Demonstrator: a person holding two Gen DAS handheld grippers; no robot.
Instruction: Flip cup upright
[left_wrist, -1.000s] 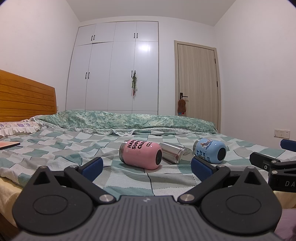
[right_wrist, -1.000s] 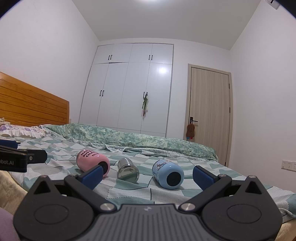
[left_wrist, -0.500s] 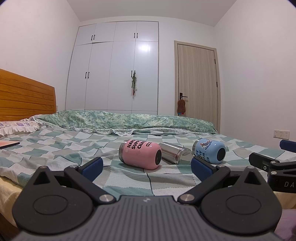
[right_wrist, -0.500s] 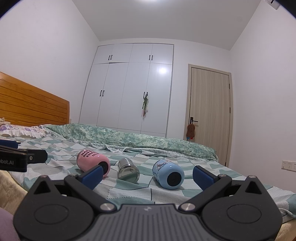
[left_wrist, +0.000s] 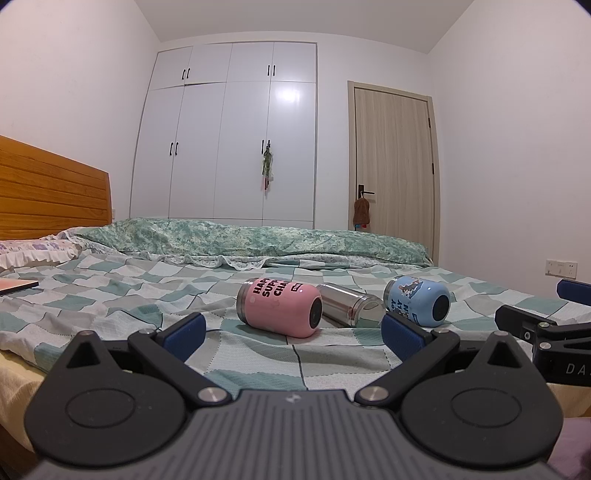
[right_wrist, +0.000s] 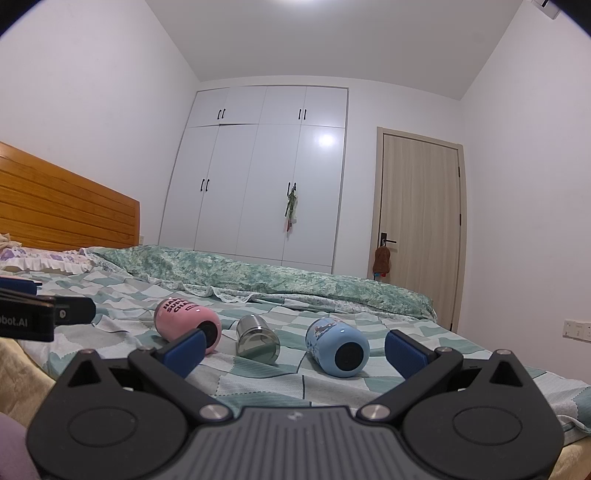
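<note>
Three cups lie on their sides in a row on the checked bedspread (left_wrist: 110, 295): a pink cup (left_wrist: 279, 312) with black lettering, a bare steel cup (left_wrist: 349, 303) and a blue cup (left_wrist: 417, 301). They also show in the right wrist view as the pink cup (right_wrist: 184, 323), the steel cup (right_wrist: 256, 334) and the blue cup (right_wrist: 336, 345). My left gripper (left_wrist: 291, 334) is open and empty, short of the pink cup. My right gripper (right_wrist: 293, 347) is open and empty, short of the steel and blue cups.
A rolled green quilt (left_wrist: 240, 236) lies across the far side of the bed. A wooden headboard (left_wrist: 48, 195) and a pillow (left_wrist: 33, 251) are at the left. A flat book (left_wrist: 14, 286) lies at the left edge. White wardrobe (left_wrist: 229, 133) and door (left_wrist: 391, 162) stand behind.
</note>
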